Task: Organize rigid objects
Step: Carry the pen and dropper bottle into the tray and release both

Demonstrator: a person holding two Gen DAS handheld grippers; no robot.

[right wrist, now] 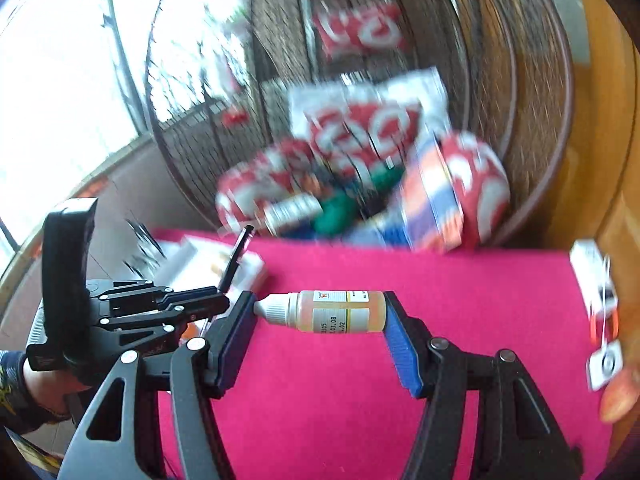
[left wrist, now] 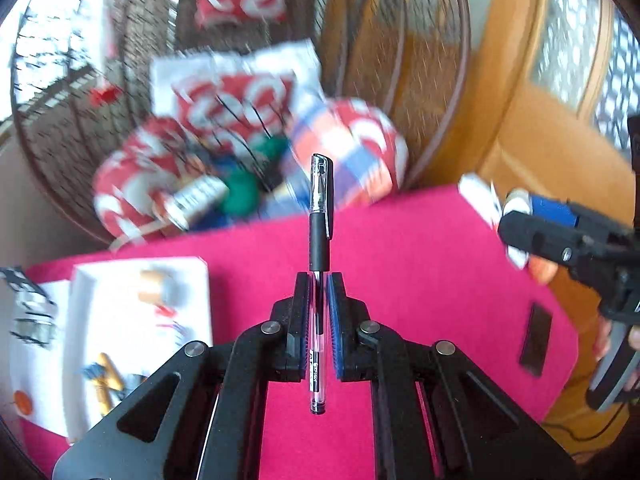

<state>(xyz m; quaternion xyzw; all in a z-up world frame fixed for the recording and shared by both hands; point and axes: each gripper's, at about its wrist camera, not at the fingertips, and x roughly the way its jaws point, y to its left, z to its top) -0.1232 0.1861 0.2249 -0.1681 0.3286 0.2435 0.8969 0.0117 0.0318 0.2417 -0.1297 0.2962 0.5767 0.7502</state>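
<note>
Two grips we hold: left tongs (left wrist: 319, 280) clenched on the stiff, light pen (left wrist: 319, 248) mid-barrel; right tongs (right wrist: 320, 312) pinching the smooth dropper bottle (right wrist: 324, 311) end-to-end, likely slippery.

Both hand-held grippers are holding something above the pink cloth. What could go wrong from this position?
1. The right hand-held gripper holds the dropper bottle only by its two ends, cap and base; it could pivot or slip out.
2. The left hand-held gripper pinches the pen along its lower barrel, with much of it sticking out ahead; that end may catch the white tray or the other gripper.
3. The blurred background suggests fast motion, so either grip could loosen.
</note>
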